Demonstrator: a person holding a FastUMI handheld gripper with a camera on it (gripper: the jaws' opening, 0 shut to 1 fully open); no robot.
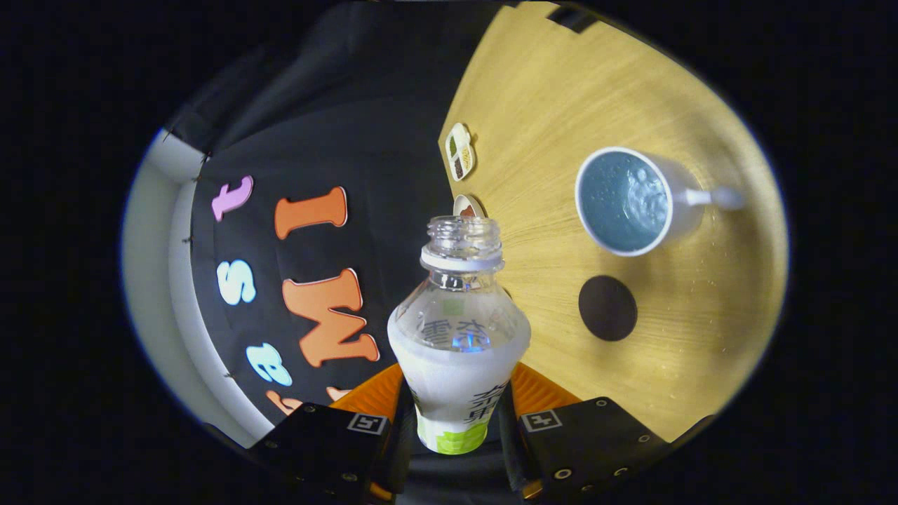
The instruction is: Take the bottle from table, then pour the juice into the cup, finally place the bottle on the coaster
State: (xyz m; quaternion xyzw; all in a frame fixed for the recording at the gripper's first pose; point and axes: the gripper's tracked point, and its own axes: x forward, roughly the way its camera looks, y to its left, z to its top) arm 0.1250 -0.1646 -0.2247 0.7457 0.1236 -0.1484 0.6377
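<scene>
Gripper view, with the scene rolled so that the counter (561,105) stands to one side and the booth's dark cloth wall to the other. The tool (454,414) is clamped on the bottle (459,337): one finger presses each flank of the white-sleeved lower body, and the bottle rises from between them, its clear shoulder and uncapped, threaded neck pointing forward along the fingers. The bottle's mouth is open; the clear upper part looks empty, though the level behind the sleeve cannot be told. Beyond and to the side of the neck, on the wood-grain counter, lies the coaster (607,308) — a dark round disc, flat on the surface and bare. Past the coaster, and apart from it, stands the cup (635,200), white outside, with a handle on the side away from the bottle and a bluish liquid inside showing bubbles. Two small flat items (460,151) sit at the counter's edge where it meets the cloth wall, one close behind the bottle's mouth and partly hidden by it — what they are cannot be told. Open wood surrounds the coaster on all sides, and fine droplets or specks dot the counter near the cup.
</scene>
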